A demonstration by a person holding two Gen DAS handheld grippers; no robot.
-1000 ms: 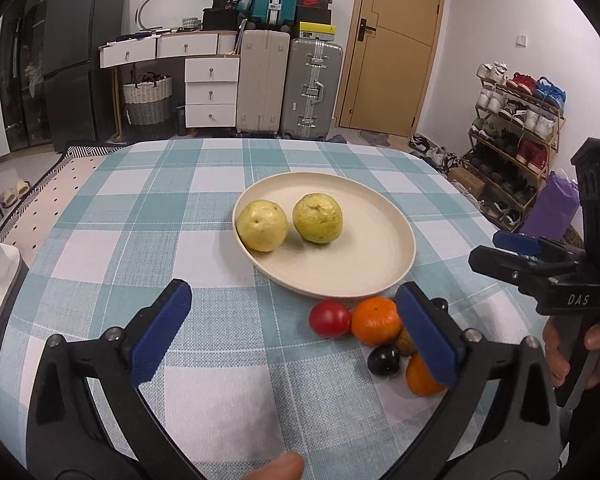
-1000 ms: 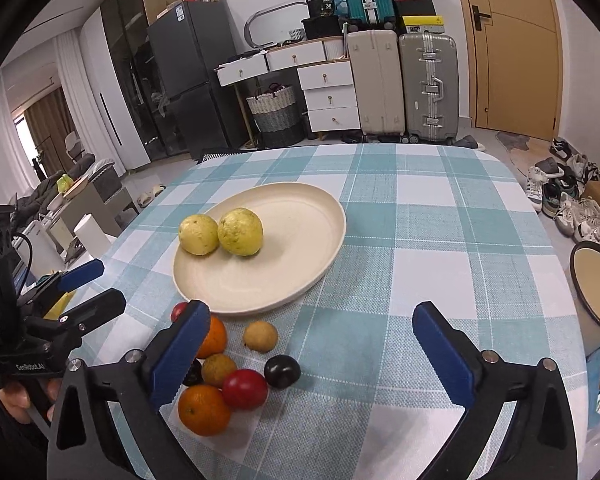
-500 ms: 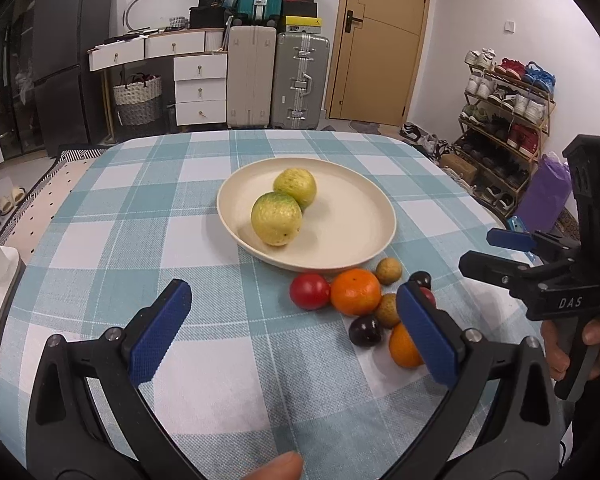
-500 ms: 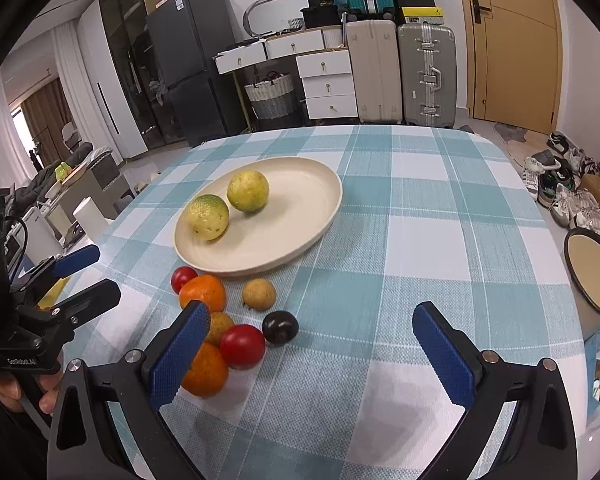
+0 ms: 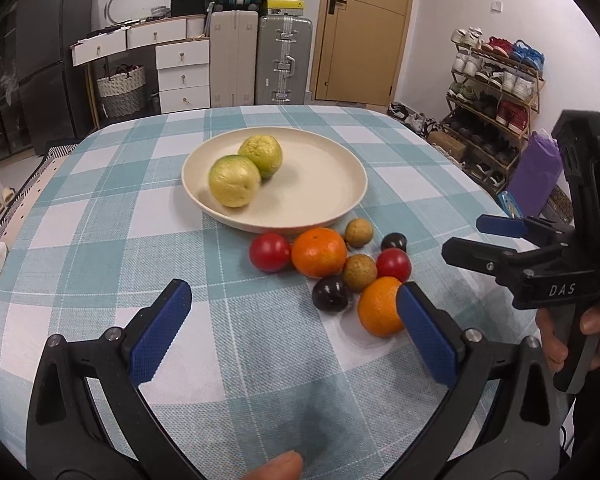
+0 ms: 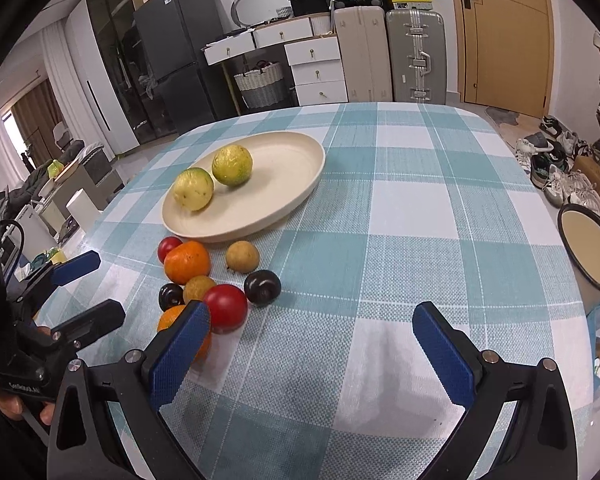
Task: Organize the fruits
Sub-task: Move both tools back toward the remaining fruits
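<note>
A cream plate (image 5: 324, 188) (image 6: 284, 184) holds two yellow-green guavas (image 5: 234, 179) (image 6: 232, 165). In front of it on the checked cloth lies a cluster of small fruit: two oranges (image 5: 319, 252) (image 5: 379, 307), two red tomatoes (image 5: 269, 252) (image 5: 393, 265), two dark plums (image 5: 330, 294) (image 6: 262, 286) and two brown longans (image 5: 358, 233) (image 6: 242, 256). My left gripper (image 5: 292, 332) is open and empty, above the cloth just short of the cluster. My right gripper (image 6: 312, 352) is open and empty, to the right of the cluster; it also shows in the left wrist view (image 5: 496, 240).
The round table (image 6: 420, 200) has its near and right edges close by. A round cream tray with a dark rim (image 6: 592, 252) stands off the table's right side. Suitcases (image 5: 284, 60), drawers and a shoe rack (image 5: 496, 80) stand behind.
Both grippers have drawn back and risen, so plate and fruit cluster sit farther up in view. The two guavas have rolled on the plate. Both grippers stay open.
</note>
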